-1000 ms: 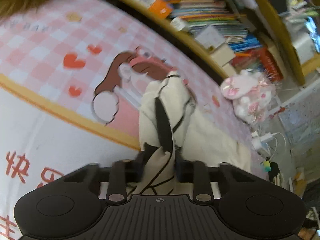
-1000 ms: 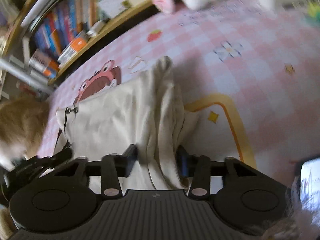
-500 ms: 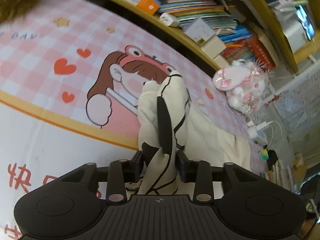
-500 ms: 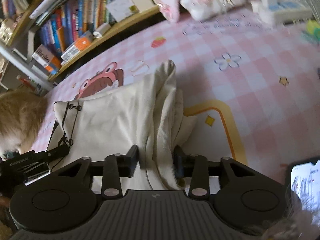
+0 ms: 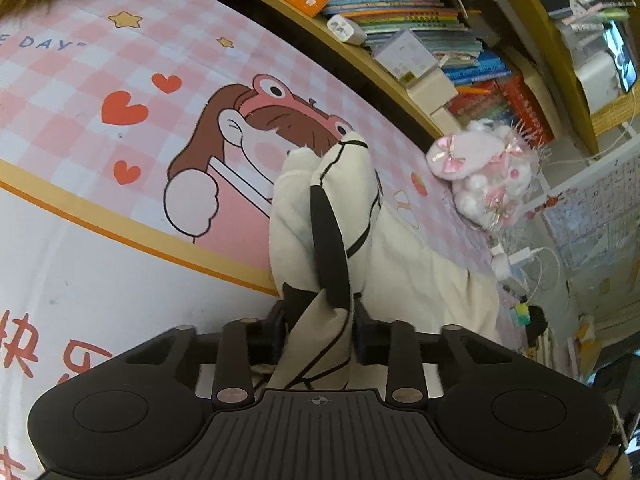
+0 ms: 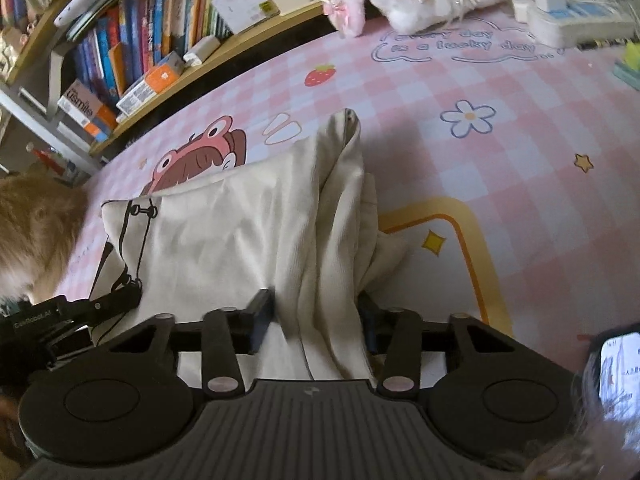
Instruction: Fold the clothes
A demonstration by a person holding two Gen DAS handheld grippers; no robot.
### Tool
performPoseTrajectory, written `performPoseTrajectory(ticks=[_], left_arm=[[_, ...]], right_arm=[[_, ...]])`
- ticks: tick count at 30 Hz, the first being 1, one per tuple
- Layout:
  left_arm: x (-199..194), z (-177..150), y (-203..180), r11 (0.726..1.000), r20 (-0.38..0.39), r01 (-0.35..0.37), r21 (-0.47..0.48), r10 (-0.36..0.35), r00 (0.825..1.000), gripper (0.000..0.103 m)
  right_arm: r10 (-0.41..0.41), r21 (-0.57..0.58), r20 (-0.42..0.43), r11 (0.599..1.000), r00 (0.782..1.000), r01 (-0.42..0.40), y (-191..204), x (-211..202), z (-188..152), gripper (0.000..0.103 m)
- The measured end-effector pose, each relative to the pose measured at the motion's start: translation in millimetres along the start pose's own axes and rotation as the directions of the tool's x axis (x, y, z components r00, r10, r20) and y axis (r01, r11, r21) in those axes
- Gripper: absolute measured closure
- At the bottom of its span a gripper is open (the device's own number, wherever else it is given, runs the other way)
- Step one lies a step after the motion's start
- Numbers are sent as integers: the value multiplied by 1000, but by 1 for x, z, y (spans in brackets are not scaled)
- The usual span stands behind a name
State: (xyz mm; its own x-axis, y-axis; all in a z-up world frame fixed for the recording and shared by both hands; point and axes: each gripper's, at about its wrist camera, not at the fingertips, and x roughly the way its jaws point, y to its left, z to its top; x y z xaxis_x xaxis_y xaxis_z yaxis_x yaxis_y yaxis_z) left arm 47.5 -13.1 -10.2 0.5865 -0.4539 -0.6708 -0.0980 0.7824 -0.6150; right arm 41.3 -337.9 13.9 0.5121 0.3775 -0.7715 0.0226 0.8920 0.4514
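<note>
- Our left gripper (image 5: 318,330) has just been closing its jaws, and they now pinch a bunched end of the cream garment (image 5: 400,264), with its black strap (image 5: 329,248) caught in the same bundle.
- Our right gripper (image 6: 316,322) has also been drawing its jaws in a little; a thick gather of the same cloth sits between them and fills the gap, so we read it as gripped.
- The garment lies on the bedsheet (image 5: 80,92), running straight ahead from each pair of jaws. Its long axis stretches between our two hands, each holding one end, so neither hand is nearer; the left gripper (image 6: 60,320) shows at the cloth's far corner in the right view.
- We judge the coming fold turns on carrying both held ends together over the slack middle.
- The fabric looks soft, finely ribbed and limp, trimmed in thin black piping with small metal links (image 6: 143,211).
- Beyond sit a fluffy pink plush toy (image 5: 486,168) and a bookshelf (image 5: 400,4).
</note>
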Motion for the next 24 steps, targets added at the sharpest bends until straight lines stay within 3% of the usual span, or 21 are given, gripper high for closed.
performPoseTrajectory(ticks=[5,12,17,24], left_arm=[[-9,-1,-7,1000,27,7,22,-7,1000,83],[-11,-3,-6,1000,18,-1,18,0,1000,82],[-9,-3,0,1000,3,-5,-13,6,1000,76],[-4,-6,6,998,3,6,-58,-6,1000,72]], right_arm=[[-10,-27,33,1000,999,11,7,-8,-1,77],[5,-12,29,1000,1000,-5,5,-11,-3,77],[4,59,-11,998,1000,-4,-8,-9,-3,63],[39,78,-20,996,999,-37,-15,-10,-4,60]])
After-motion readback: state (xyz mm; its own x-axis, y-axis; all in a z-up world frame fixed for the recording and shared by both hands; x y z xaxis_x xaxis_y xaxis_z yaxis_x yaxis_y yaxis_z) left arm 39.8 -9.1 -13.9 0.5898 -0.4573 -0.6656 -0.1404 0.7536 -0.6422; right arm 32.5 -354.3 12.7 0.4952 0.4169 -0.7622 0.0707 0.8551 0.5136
